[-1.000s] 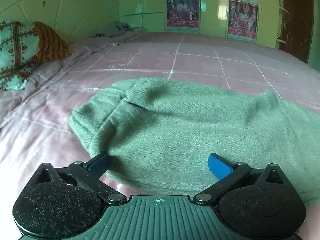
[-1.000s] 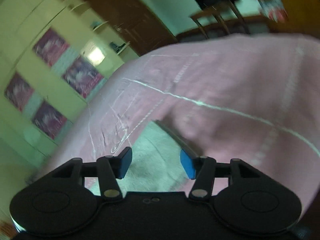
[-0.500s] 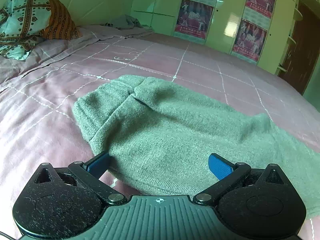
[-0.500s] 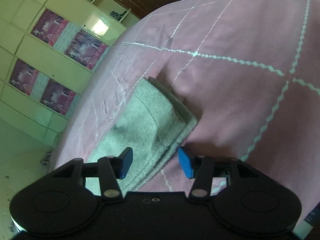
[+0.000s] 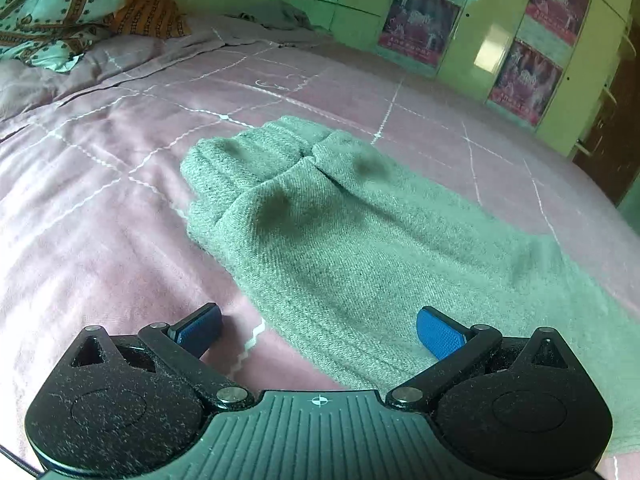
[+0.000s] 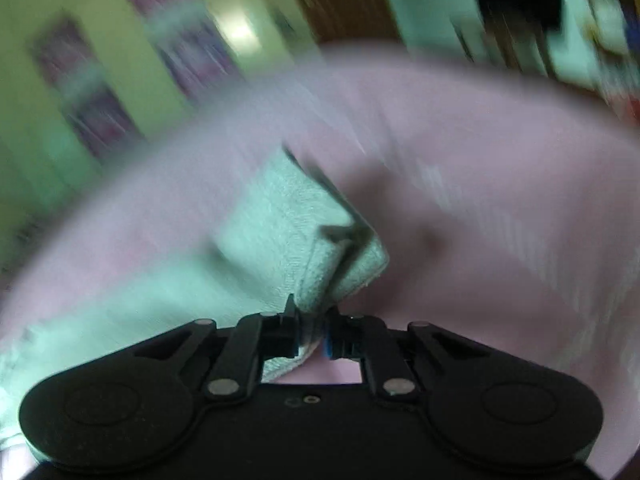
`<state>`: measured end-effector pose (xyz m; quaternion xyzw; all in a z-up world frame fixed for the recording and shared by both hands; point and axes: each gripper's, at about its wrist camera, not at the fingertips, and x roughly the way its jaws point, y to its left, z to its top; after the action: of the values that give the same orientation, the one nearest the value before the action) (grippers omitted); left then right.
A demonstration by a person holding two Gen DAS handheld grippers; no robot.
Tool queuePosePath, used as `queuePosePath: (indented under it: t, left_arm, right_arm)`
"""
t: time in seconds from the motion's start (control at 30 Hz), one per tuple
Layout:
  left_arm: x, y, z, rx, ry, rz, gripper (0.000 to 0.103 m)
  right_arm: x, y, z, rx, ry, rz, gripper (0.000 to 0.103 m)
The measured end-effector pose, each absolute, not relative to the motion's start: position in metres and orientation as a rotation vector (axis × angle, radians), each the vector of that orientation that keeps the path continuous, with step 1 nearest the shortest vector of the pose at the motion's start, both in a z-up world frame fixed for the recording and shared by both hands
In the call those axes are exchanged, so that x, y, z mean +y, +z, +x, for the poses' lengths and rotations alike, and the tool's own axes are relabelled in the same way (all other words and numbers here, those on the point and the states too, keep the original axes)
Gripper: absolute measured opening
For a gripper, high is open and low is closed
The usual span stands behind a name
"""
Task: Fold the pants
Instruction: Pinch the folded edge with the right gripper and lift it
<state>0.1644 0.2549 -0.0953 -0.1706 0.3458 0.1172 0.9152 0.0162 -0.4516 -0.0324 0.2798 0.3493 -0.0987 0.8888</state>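
Observation:
Grey-green knit pants (image 5: 344, 232) lie on a pink bed cover, their bunched waist end toward the far left in the left wrist view. My left gripper (image 5: 318, 330) stands open low over the near edge of the pants, one blue pad on the cover and one over the fabric. In the blurred right wrist view the jaws of my right gripper (image 6: 312, 338) are closing, and their pads pinch a folded corner of the pants (image 6: 304, 240), which bunches up ahead of them.
The pink checked bed cover (image 5: 100, 184) spreads all round. Patterned pillows (image 5: 60, 4) and a crumpled grey cloth (image 5: 276, 16) lie at the far left. Green cupboards with posters (image 5: 520, 52) stand behind the bed, and a brown door (image 5: 616, 112) is at the right.
My right gripper went from open beside the pants' corner to closed on it, and its view has swung and blurred. My left gripper moved in lower over the pants' edge, still open.

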Motion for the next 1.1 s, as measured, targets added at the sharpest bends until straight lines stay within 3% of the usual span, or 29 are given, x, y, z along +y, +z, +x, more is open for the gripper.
queuePosePath:
  t: [0.4, 0.67, 0.9, 1.1]
  left_arm:
    - [0.266, -0.091, 0.151, 0.646, 0.272, -0.414, 0.103]
    - [0.260, -0.083, 0.143, 0.681, 0.242, -0.398, 0.103]
    - [0.258, -0.079, 0.137, 0.714, 0.165, -0.406, 0.103]
    - [0.248, -0.071, 0.122, 0.718, 0.129, -0.372, 0.103]
  right_arm:
    - [-0.455, -0.026, 0.002, 0.687, -0.282, 0.729, 0.016]
    - [-0.419, -0.007, 0.041, 0.606, -0.367, 0.677, 0.012]
    - [-0.311, 0.040, 0.100, 0.539, -0.207, 0.486, 0.012]
    - [-0.173, 0.029, 0.142, 0.608, 0.108, 0.382, 0.012]
